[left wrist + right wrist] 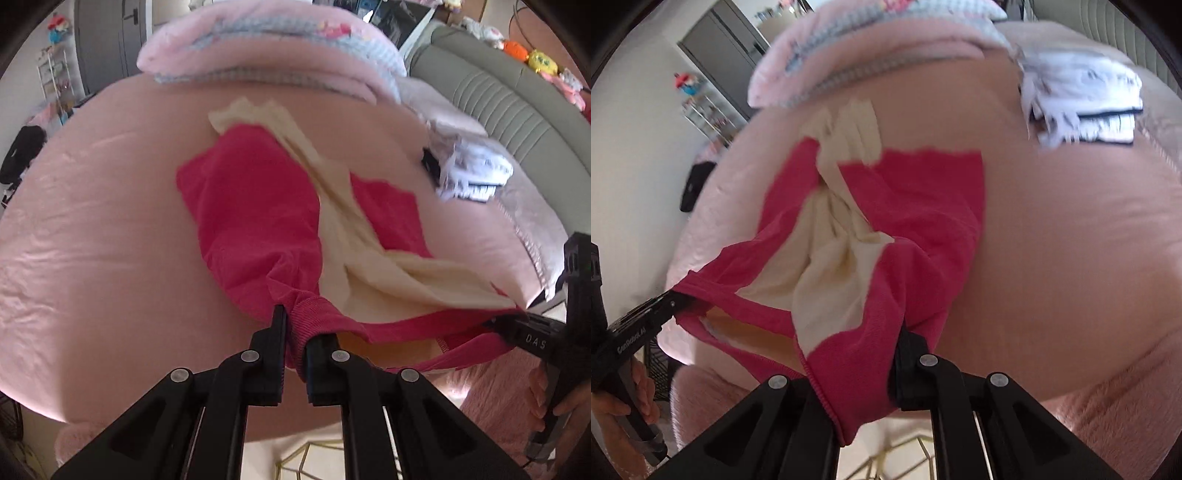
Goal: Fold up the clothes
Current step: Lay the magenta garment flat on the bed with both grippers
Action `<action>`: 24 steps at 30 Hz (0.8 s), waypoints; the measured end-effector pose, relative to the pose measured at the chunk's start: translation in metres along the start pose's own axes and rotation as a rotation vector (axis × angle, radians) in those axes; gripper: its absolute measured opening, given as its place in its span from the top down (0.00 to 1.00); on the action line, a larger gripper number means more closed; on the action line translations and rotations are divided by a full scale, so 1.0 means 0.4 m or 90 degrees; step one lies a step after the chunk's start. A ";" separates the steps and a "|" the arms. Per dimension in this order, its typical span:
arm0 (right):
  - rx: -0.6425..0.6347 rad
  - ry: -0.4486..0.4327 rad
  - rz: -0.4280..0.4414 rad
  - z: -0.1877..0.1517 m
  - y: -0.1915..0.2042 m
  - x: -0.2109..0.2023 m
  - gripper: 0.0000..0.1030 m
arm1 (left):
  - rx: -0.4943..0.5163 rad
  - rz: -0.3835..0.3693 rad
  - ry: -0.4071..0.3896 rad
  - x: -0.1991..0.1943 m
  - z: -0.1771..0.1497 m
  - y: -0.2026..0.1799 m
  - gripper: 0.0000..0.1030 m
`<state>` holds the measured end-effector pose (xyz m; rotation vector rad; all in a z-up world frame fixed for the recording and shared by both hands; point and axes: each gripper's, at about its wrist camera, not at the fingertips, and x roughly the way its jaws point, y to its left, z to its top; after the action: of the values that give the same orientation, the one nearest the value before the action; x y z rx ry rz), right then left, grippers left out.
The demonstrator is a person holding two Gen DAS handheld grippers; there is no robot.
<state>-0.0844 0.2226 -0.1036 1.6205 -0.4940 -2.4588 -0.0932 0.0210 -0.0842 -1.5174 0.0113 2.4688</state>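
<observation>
A bright pink garment (251,192) with a cream layer (343,229) down its middle hangs stretched between the two grippers, its far end lying on the pink bed (92,221). My left gripper (295,332) is shut on the ribbed edge at one corner. My right gripper (517,325) pinches the other corner at the right, with a hand on its handle. In the right wrist view the garment (923,199) drapes over my right gripper (864,369), which is shut on the hem; one of its fingers is hidden by cloth. The left gripper (672,299) grips the far corner at the left.
A folded pink quilt (258,48) lies at the far end of the bed. A pile of white clothes (472,170) sits to the right near the grey padded headboard (498,96). A black bag (22,151) stands off the left side. A fuzzy pink rug (491,387) lies below.
</observation>
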 end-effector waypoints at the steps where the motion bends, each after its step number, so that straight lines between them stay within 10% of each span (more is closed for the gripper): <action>1: -0.010 0.022 -0.004 -0.013 -0.009 0.017 0.95 | 0.007 0.002 0.009 0.014 -0.020 -0.006 0.92; 11: -0.219 -0.015 -0.126 -0.080 0.060 0.011 0.91 | -0.112 -0.040 0.066 0.105 -0.112 0.024 0.77; 16: -0.230 0.061 -0.117 -0.076 0.063 0.051 0.84 | -0.159 -0.067 0.108 0.195 -0.127 0.000 0.76; 24: -0.133 0.043 0.019 -0.028 0.006 0.010 0.83 | -0.170 0.010 -0.081 0.069 -0.096 -0.016 0.95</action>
<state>-0.0760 0.2169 -0.1102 1.5930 -0.2411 -2.3359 -0.0700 0.0278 -0.1256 -1.4566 -0.3434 2.6602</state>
